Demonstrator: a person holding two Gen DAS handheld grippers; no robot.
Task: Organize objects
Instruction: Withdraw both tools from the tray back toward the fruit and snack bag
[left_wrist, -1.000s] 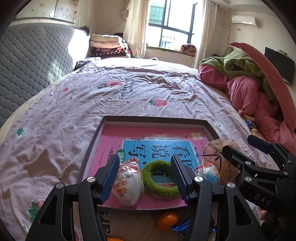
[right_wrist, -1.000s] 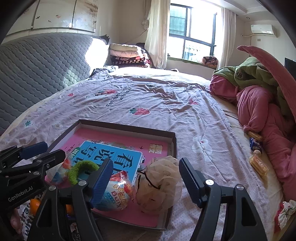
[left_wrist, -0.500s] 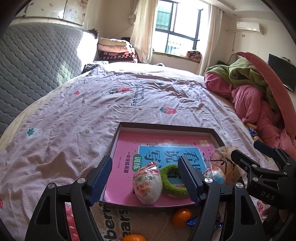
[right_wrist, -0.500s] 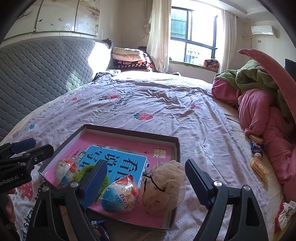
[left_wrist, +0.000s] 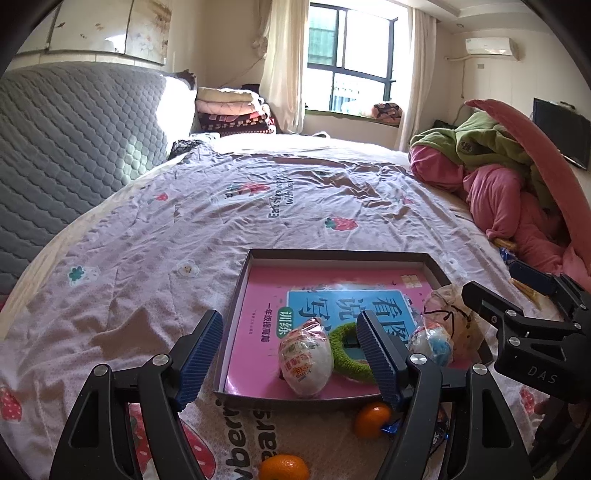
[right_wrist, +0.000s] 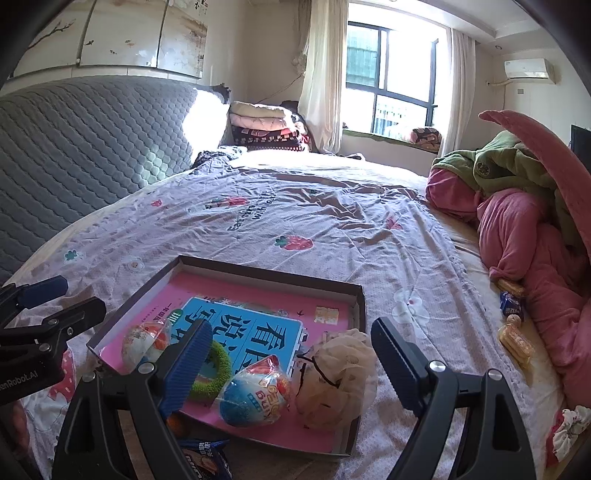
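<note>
A dark shallow box lies on the bed and holds a pink book. On the book lie a red-and-white wrapped egg, a green fuzzy ring, a blue wrapped egg and a beige mesh pouf. My left gripper is open and empty, above the box's near left corner. My right gripper is open and empty, above the blue egg and pouf.
Two oranges and blue snack wrappers lie in front of the box. Small snack packs lie at the bed's right side by a heap of pink and green bedding. A grey headboard stands on the left.
Both grippers have drawn back and up from the box, and the left one has shifted left. The red-and-white egg now lies free on the book beside the green ring.
</note>
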